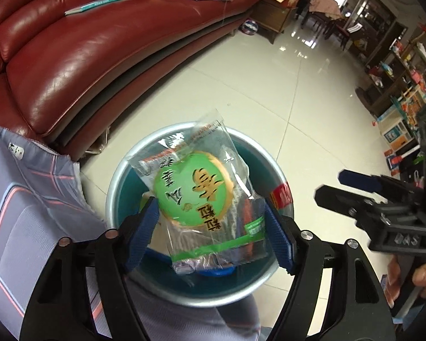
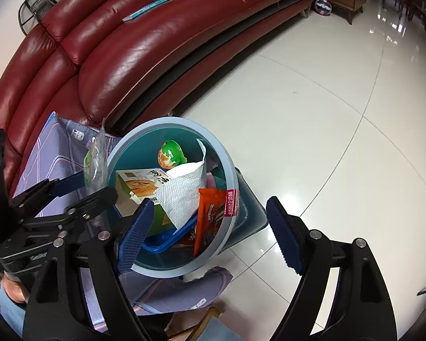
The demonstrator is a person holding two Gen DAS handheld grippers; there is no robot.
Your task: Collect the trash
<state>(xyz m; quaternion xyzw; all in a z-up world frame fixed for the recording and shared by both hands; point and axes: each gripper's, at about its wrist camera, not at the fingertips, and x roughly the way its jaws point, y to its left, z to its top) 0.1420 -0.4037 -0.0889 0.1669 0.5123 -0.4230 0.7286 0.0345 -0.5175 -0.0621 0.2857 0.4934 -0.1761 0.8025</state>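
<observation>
- My left tool (image 1: 211, 231) stands wide, its blue pads flanking the clear plastic snack wrapper with a round green label (image 1: 196, 196), which hangs directly above the round teal wastebin (image 1: 115, 196).
- The wrapper's long axis points away from me.
- My right tool (image 2: 206, 234) gapes empty beside the bin, farther off.

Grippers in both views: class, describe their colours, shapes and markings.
Each gripper, left gripper and right gripper, has black angular plastic arms with silver round bolts and two blue textured fingers. Raised lettering marks the right gripper's body; it is blurred.
</observation>
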